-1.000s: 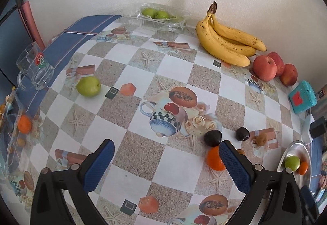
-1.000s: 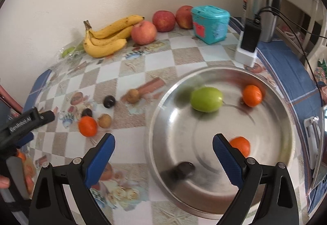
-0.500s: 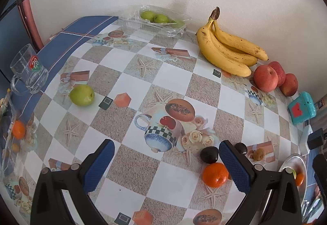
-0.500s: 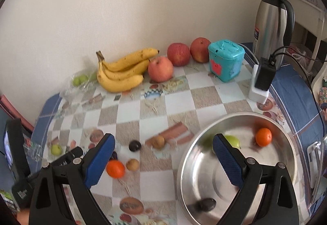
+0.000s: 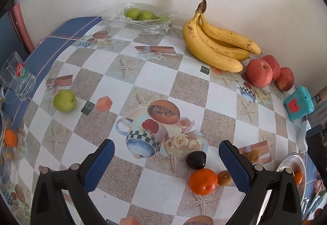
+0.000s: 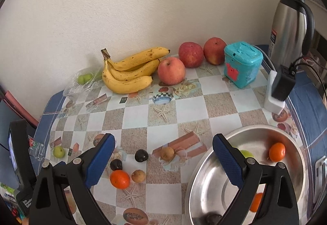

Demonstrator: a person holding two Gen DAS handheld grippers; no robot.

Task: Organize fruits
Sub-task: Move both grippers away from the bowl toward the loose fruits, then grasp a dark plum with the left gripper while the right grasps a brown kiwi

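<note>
I've pulled the right tongs (image 6: pixel 163 155) up off the bowl (image 6: pixel 294 143), both tongs gaping empty, left tongs (image 5: pixel 165 161) over the surface (image 5: pixel 159 73); several fruits sit bowled, while the orange (image 5: pixel 203 181) and dark plum (image 5: pixel 196 160) remain loose.

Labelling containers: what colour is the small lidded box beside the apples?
Teal small lidded box with a red patch; right wrist view.

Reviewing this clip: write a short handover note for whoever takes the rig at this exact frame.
Left tool: open, empty, above the table.
Right tool: open, empty, near the steel bowl.
In the bowl: green fruit, two oranges, one dark fruit.
Still loose: orange, two dark plums, two small brown fruits, green apple.
Bananas and red apples sit by the wall.
</note>
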